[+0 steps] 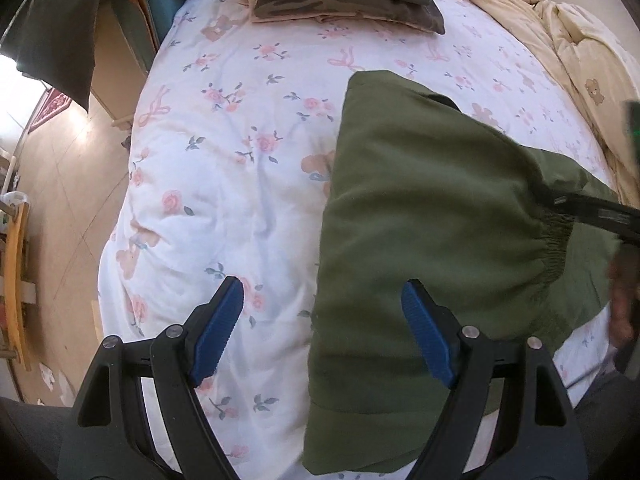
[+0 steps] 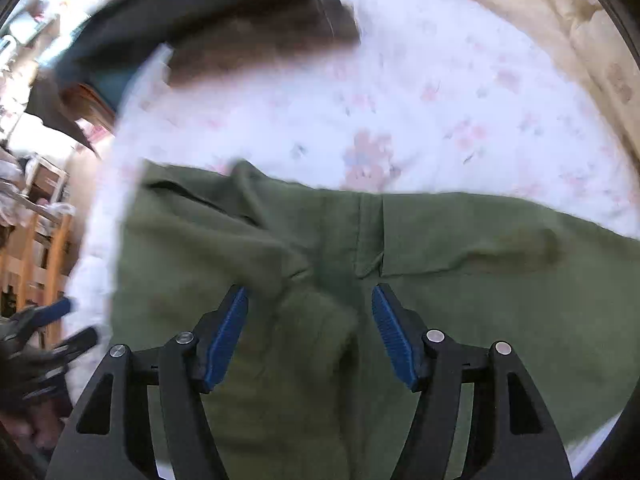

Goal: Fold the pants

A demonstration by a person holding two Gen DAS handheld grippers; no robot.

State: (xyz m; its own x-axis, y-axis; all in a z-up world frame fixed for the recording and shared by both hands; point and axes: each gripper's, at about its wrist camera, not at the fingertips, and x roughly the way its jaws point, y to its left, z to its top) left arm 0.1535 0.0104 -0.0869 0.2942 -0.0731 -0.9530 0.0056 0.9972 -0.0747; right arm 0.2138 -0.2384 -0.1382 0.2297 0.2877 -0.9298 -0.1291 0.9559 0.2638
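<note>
Two grippers under my hands, one pair of pants, one bed.

Item 1: left gripper (image 1: 322,330). I see its blue pads (image 1: 218,330) spread wide and holding nothing. One finger hangs over the bare bedspread, the other over the near edge of the green cloth. It points steeply down at the bed.

Item 2: right gripper (image 2: 310,334). Its blue-padded jaws stand apart with nothing pinched between them; green cloth lies below the gap, and I see no pad pressing on it. This view is smeared by motion, so fine detail is lost. In my left wrist view a dark part of this tool shows at the right edge, over the gathered waistband.

Item 3: olive-green pants (image 1: 432,216). They lie on the bedspread, on the right half of the left wrist view, laid in layers with a straight left edge. The elastic waistband (image 1: 554,246) sits toward the right. In the right wrist view the cloth fills the lower half, rumpled at the middle, with a seam running up from between the fingers.

Item 4: white bedspread (image 1: 224,168) printed with pink roses, bows and bears, lightly creased.

Item 5: stack of folded clothes (image 1: 348,4) at the far end of the bed, dark on top, camouflage pattern beneath, well apart from the pants.

Item 6: cream quilt (image 1: 576,52) bunched along the far right side, with a bear motif.

Item 7: wooden furniture (image 1: 18,280) on the floor to the left of the bed.
</note>
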